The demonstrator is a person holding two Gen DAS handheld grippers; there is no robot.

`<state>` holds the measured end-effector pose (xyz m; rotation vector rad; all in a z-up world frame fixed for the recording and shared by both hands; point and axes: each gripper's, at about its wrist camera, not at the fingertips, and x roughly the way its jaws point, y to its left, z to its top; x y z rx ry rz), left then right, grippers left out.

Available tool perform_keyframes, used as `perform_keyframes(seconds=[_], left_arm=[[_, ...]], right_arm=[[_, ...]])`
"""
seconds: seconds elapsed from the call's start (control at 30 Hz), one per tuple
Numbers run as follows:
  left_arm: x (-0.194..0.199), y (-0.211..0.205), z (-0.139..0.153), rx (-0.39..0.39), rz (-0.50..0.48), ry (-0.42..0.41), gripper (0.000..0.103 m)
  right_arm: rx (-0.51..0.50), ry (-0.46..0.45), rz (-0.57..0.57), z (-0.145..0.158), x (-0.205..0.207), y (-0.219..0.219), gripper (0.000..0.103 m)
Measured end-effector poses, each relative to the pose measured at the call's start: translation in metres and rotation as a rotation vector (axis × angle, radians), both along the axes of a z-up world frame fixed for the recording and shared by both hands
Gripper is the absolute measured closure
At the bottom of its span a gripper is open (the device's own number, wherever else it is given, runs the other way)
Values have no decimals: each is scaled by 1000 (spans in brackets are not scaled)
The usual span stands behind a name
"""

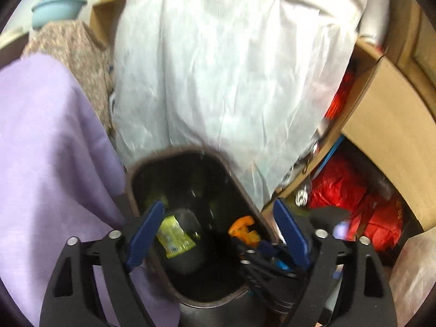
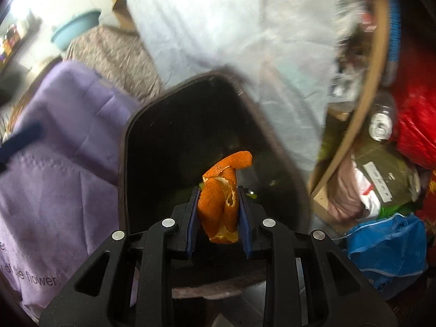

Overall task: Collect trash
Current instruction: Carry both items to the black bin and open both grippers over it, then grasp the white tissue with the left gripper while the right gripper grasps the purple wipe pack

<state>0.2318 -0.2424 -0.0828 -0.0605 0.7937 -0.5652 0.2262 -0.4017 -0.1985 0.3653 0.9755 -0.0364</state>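
So the right gripper is pinching a curl of orange peel between its blue pads, and it's hanging right over the mouth of the dark trash bin in the middle of the frame. Makes sense to me: it's holding the peel above the opening so it'll just fall in once the jaws let go, at least that's my guess.

The left gripper is spread wide with nothing between its pads, hovering over the same bin at the bottom centre of its view. Below it, a dark rounded thing with a yellow wrapper on it is lying inside the bin, so that bit of trash looks already collected. You can also spot the peel and the other gripper poking in at the lower right of the bin.

The place is crowded though. A purple cloth is draping right against the bin's left rim, a big white plastic sheet is hanging over its far edge, and on the right there's a wooden shelf stuffed with red bags, a clear plastic bottle and a blue bag. A light blue basin is sitting in the upper left. With both grippers squeezing over one opening, bumping each other seems the main risk.
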Motion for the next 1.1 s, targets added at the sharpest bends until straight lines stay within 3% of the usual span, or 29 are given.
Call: perform_keyframes(seconds=[0.1, 0.23, 0.3, 0.37, 0.4, 0.67, 0.87, 1.1], left_arm=[[-5, 4, 7, 13, 16, -41, 18], [-3, 6, 5, 6, 19, -24, 18], [-3, 6, 3, 4, 21, -19, 18], [-5, 10, 4, -4, 19, -16, 18], [-6, 10, 5, -9, 17, -15, 18], [-32, 10, 27, -49, -21, -48, 18], [-63, 18, 56, -59, -48, -112, 11], [-96, 71, 87, -34, -2, -214, 7]], right_arm=[[6, 56, 42, -9, 20, 12, 76], [-31, 90, 59, -19, 37, 22, 75], [-47, 89, 55, -20, 40, 24, 64], [-52, 72, 48, -20, 40, 25, 39], [-56, 60, 44, -18, 39, 25, 36], [-20, -21, -19, 4, 7, 15, 35], [-80, -116, 30, 38, -22, 34, 34], [-39, -229, 106, 87, -39, 63, 31]])
